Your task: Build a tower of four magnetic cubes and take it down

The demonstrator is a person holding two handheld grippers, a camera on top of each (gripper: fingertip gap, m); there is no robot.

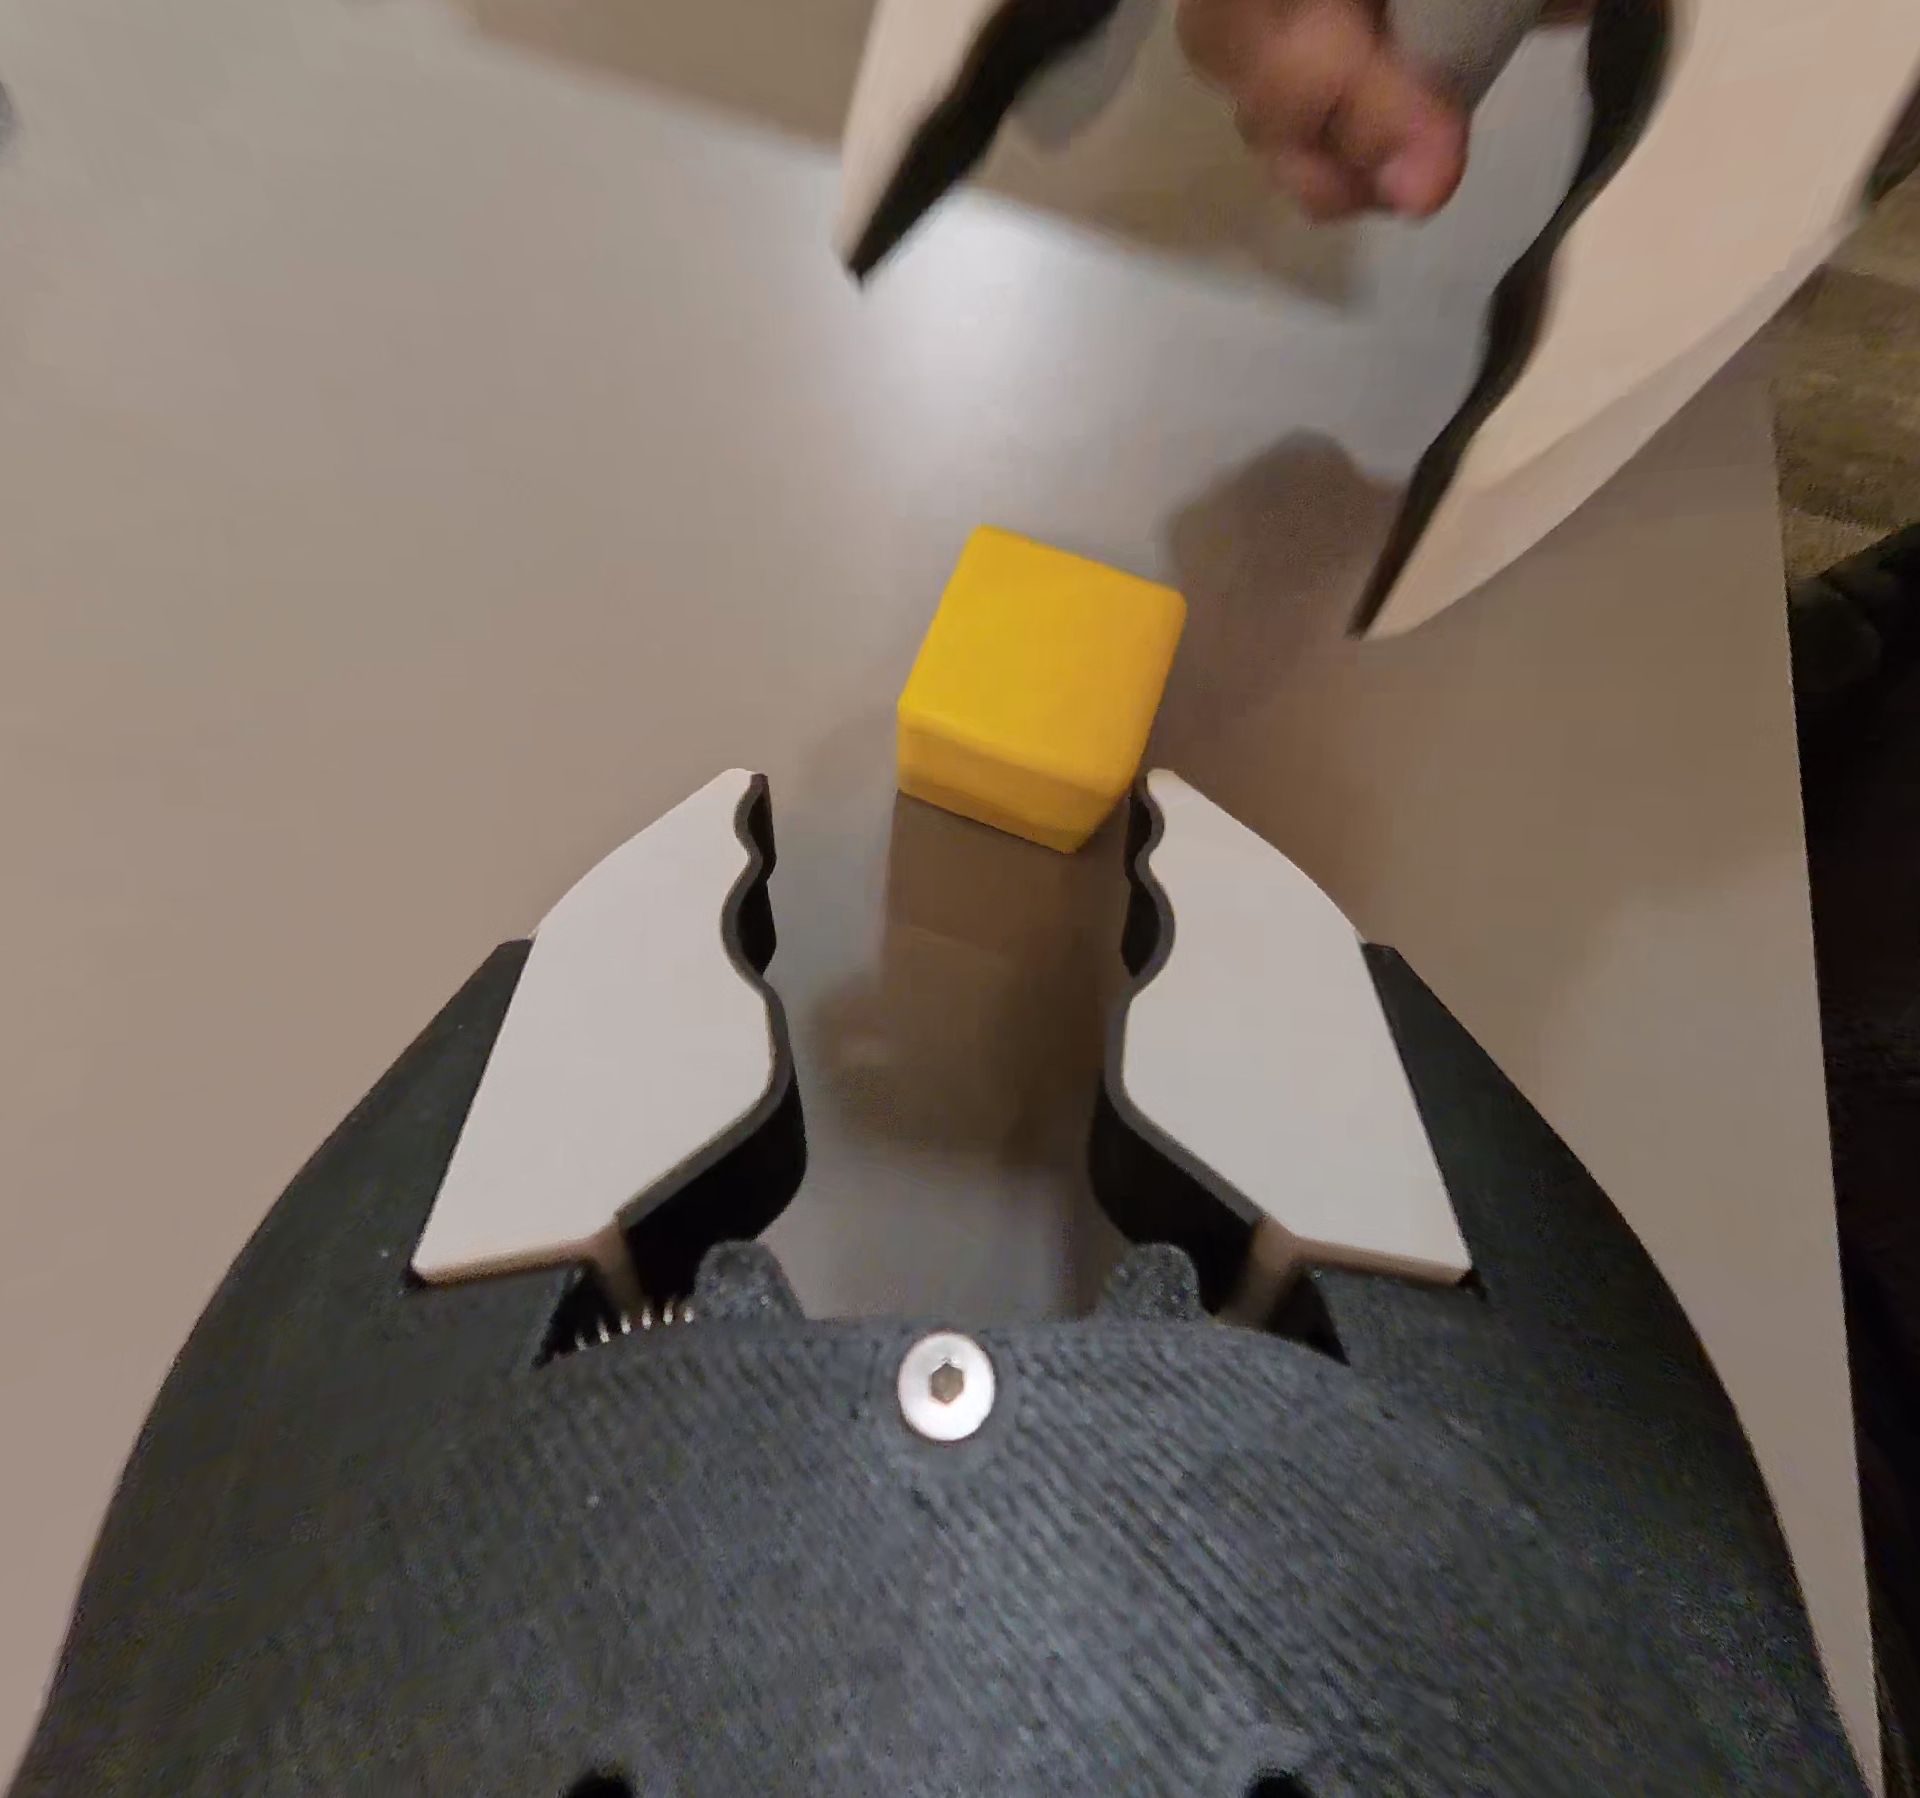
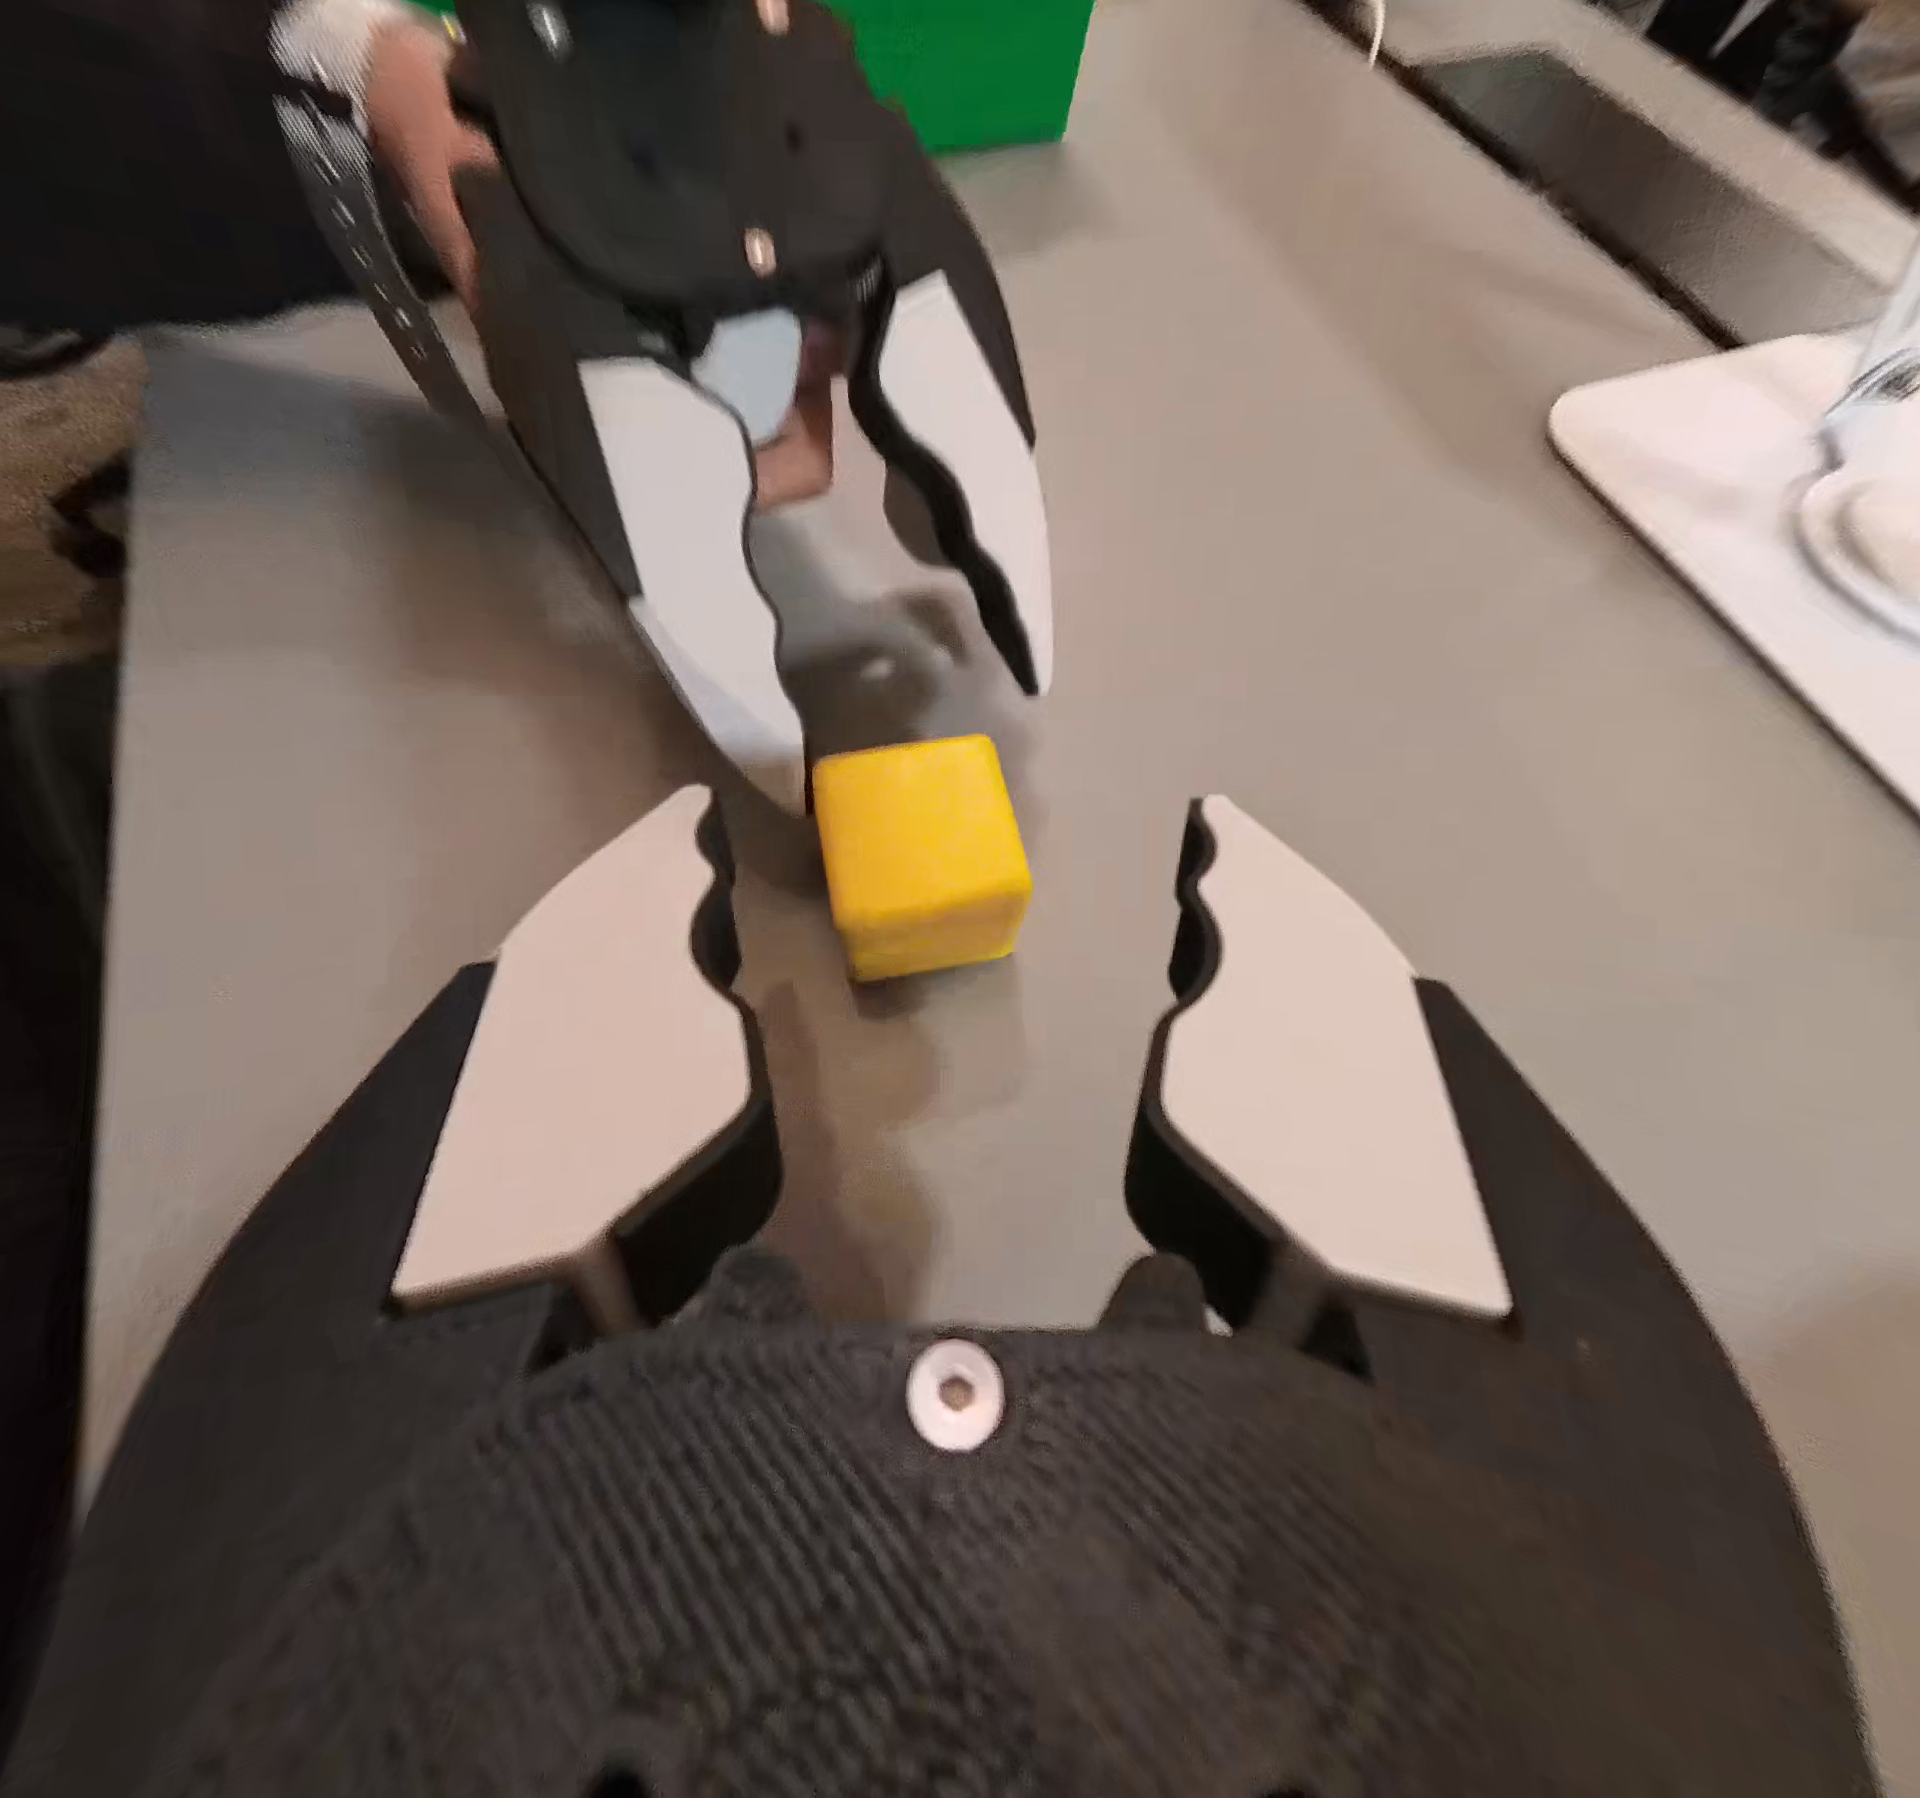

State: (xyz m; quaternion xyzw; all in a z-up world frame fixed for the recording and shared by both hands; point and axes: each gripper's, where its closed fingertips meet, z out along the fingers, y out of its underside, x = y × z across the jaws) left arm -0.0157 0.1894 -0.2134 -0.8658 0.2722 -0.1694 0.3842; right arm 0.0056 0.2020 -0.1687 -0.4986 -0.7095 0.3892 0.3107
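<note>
A yellow cube (image 1: 1034, 683) rests on the grey table (image 1: 416, 501), just beyond the tips of my left gripper (image 1: 951, 787), which is open and empty. The cube's near corner lies close to the left gripper's right fingertip. In the right wrist view the cube (image 2: 920, 849) sits between and just ahead of the tips of my right gripper (image 2: 951, 813), which is open and empty. The right gripper also shows in the left wrist view (image 1: 1112, 449), hovering open above the cube. The left gripper shows in the right wrist view (image 2: 920, 740), one fingertip beside the cube.
A green box (image 2: 935, 13) stands at the far end of the table. A white tray (image 2: 1714, 501) lies at the right. A person's hand (image 1: 1340, 107) and dark sleeve (image 2: 135, 107) hold the grippers. The table's right edge (image 1: 1792, 813) is near the cube. One gripper's finger ends stand about 6 centimeters off the other's.
</note>
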